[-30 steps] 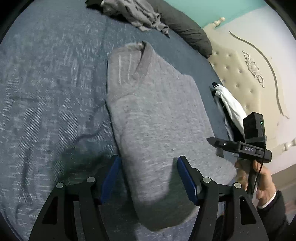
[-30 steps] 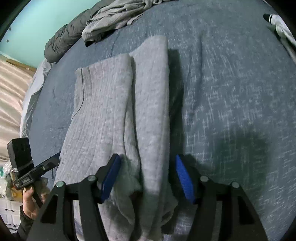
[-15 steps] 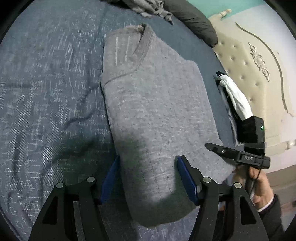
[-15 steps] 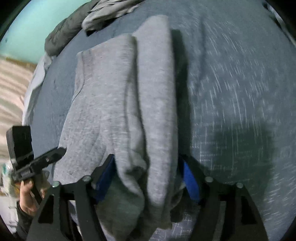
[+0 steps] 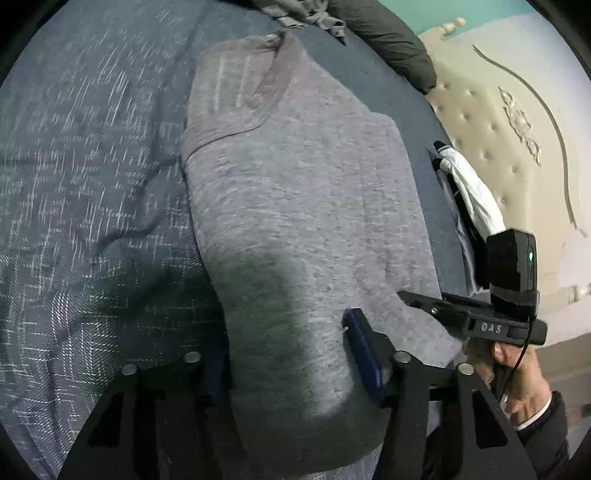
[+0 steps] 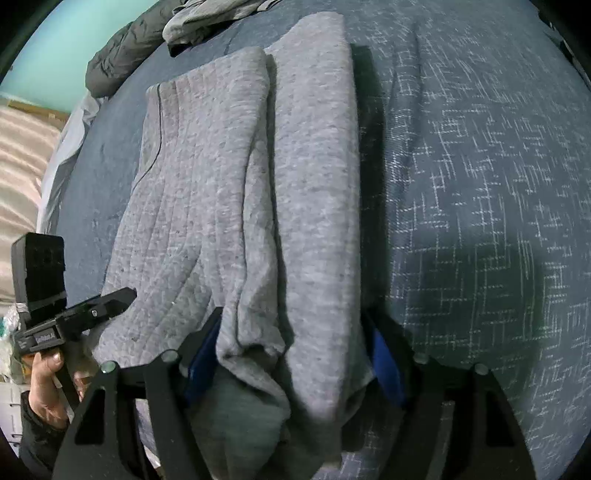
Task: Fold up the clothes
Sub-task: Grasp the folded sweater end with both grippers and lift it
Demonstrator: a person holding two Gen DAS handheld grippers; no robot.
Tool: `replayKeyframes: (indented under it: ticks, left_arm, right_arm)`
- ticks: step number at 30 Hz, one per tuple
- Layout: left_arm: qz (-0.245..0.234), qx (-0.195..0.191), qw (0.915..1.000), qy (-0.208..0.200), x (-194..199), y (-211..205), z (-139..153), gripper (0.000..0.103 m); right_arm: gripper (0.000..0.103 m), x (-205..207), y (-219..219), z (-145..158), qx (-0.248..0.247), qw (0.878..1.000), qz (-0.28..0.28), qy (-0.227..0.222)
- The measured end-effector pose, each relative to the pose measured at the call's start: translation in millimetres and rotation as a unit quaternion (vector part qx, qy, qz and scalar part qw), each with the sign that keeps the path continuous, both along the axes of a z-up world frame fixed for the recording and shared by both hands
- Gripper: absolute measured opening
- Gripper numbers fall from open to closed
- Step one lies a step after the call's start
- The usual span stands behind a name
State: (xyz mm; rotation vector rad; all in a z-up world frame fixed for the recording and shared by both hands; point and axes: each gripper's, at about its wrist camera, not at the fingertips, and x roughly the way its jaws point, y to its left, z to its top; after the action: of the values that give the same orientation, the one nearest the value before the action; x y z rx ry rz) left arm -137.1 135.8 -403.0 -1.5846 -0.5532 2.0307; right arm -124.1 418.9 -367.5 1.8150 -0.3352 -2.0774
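Left wrist view has the left gripper [image 5: 291,354] straddling the near hem of one grey sweater [image 5: 295,206], which lies lengthways ahead of the tool on the blue bedspread [image 5: 81,184], collar at the far end. A second ago this gripper stood a little short of the hem with cloth only partly between its blue pads [image 5: 364,354]; now the hem fills the gap and the jaws are closing on it, at a middling width. Whether the pads already press the fabric I cannot tell.

Right wrist view shows the same for the right gripper [image 6: 291,354]: the folded-in sleeve side has bunched up between its fingers since a second ago, and its jaws are closing around that thick roll, apparently touching it on both sides.

Both ends of the hem coming into the jaws suggests the next fold, hem toward collar, is about to begin.

Count: one sweater being folded, two grippers, two hands holding them. Beyond the sweater's far end lie one crumpled grey garment [image 6: 207,18] and one dark pillow [image 5: 388,37]; off to the left tool's right, one white-and-black garment [image 5: 469,192] sits beside the padded headboard [image 5: 498,122].
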Motion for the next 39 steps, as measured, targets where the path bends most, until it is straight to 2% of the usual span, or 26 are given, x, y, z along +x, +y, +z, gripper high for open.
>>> replayKeyframes:
  ticks: [2,8,11,16,19,23,28,32,34,39]
  left_arm:
    - [-0.004,-0.007,0.9999,0.007,2,2,5,0.056]
    - [-0.016,-0.011,0.9997,0.017,7,-2,12,0.055]
    - [-0.013,0.0,0.9999,0.007,6,-9,6,0.055]
    - [-0.011,-0.012,0.9995,0.027,6,-1,11,0.055]
    - [-0.015,-0.022,0.9987,0.043,7,6,19,0.049]
    - [-0.022,-0.033,0.9968,0.07,9,10,41,0.044]
    - [-0.025,-0.038,0.994,0.1,10,16,70,0.042]
    - [-0.03,-0.04,0.9913,0.122,11,22,95,0.042]
    - [-0.034,-0.041,0.9896,0.133,12,26,108,0.042]
    - [-0.041,-0.045,0.9854,0.159,14,43,134,0.042]
  right_arm:
    - [0.05,0,-4,2,-0.004,1.0,0.003,0.004]
    - [0.035,1,-14,15,0.008,1.0,0.017,0.024]
    - [0.034,1,-14,17,0.005,1.0,0.016,0.025]
    - [0.034,-3,-17,13,-0.005,1.0,0.006,0.018]
    - [0.034,-4,-18,16,-0.009,1.0,0.0,0.022]
    - [0.027,-1,-24,34,-0.004,0.999,0.006,0.053]
    - [0.024,9,-21,64,-0.018,0.997,0.01,0.08]
    - [0.023,18,6,91,-0.026,0.994,0.011,0.103]
    - [0.023,49,37,98,-0.03,0.993,0.011,0.115]
    - [0.023,40,35,122,-0.033,0.989,0.01,0.143]
